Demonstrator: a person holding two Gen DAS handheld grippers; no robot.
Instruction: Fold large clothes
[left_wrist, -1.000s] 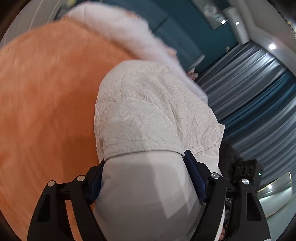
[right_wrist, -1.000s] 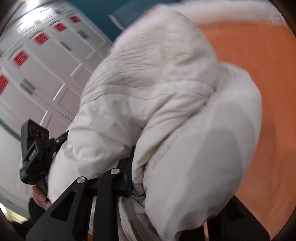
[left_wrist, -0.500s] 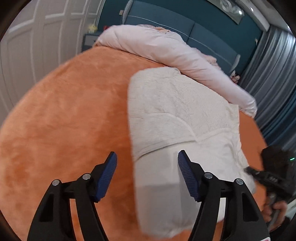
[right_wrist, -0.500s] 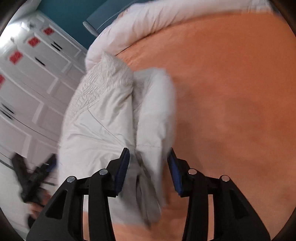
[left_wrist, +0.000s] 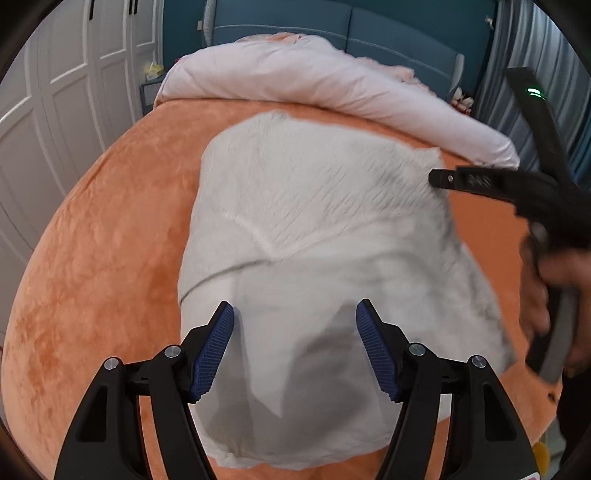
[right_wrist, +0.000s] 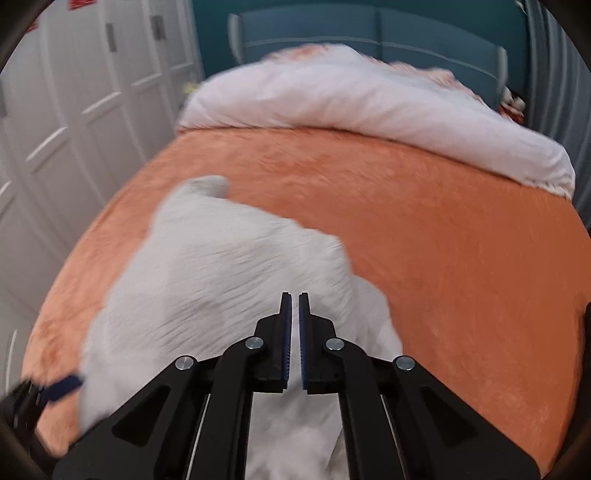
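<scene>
A large white quilted garment (left_wrist: 314, 206) lies folded on the orange bed cover (left_wrist: 110, 240). My left gripper (left_wrist: 297, 332) hovers over its near end, open, its blue pads either side of the cloth without pressing it. In the right wrist view the garment (right_wrist: 221, 277) is blurred, below and left of my right gripper (right_wrist: 294, 306). That gripper's jaws are shut with nothing between them. The left wrist view shows the right gripper (left_wrist: 439, 179) over the garment's far right corner, carried by a hand (left_wrist: 554, 280). A blurred blue pad of the left gripper (right_wrist: 62, 384) shows at the right wrist view's lower left.
A rolled pale duvet (left_wrist: 314, 81) lies across the head of the bed, before a teal headboard (left_wrist: 369, 26). White wardrobe doors (left_wrist: 55, 110) stand to the left and grey curtains (left_wrist: 535, 44) to the right. Bare orange cover (right_wrist: 443, 240) spreads right of the garment.
Both grippers held the garment bunched up a second ago and have let it go. It now lies flat on the bed. The right gripper swung right and shut.
</scene>
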